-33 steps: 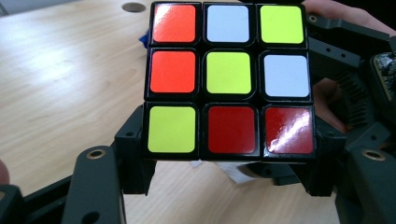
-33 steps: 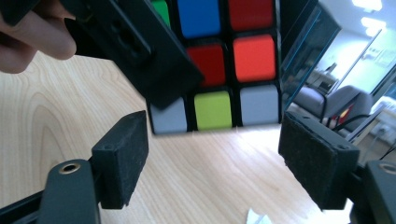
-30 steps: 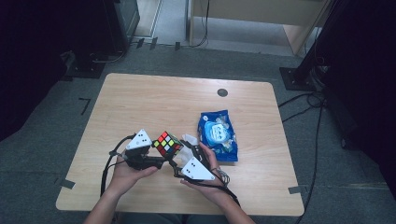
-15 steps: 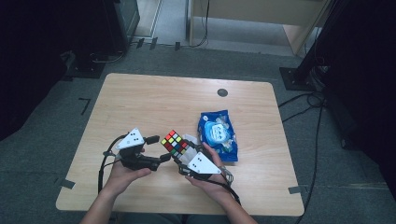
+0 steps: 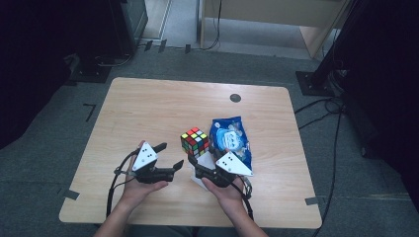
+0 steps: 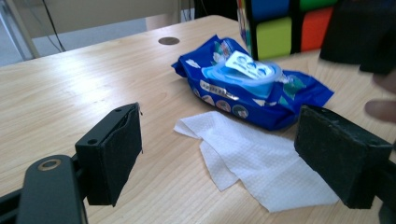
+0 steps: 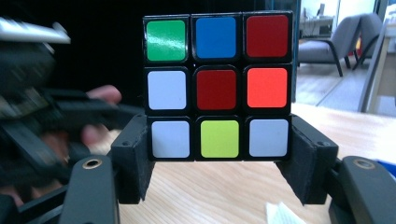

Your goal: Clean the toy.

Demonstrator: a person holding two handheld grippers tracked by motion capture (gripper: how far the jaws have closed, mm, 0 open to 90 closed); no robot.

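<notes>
My right tool (image 7: 219, 163) grips a scrambled puzzle cube (image 7: 218, 86) by its bottom row, one pad on each side, and holds it upright above the wooden desk (image 5: 163, 111). In the high view the cube (image 5: 194, 141) sits at the tips of that tool (image 5: 201, 165), just left of a blue pack of wet wipes (image 5: 231, 140) that lies flat on the desk. In the right gripper view the face turned toward me reads green, blue, red across the top, white, red, orange in the middle, and white, yellow-green, white below.

My left tool (image 5: 169, 157) is released: its jaws have just been opening and now stand wide apart with nothing between them. It hangs just left of the cube, apart from it. Seen along its jaws (image 6: 219, 154), a crumpled white tissue (image 6: 254, 161) lies on the desk beside the wipes pack (image 6: 247, 88), with the cube (image 6: 280, 28) raised at the top edge of the left gripper view.
</notes>
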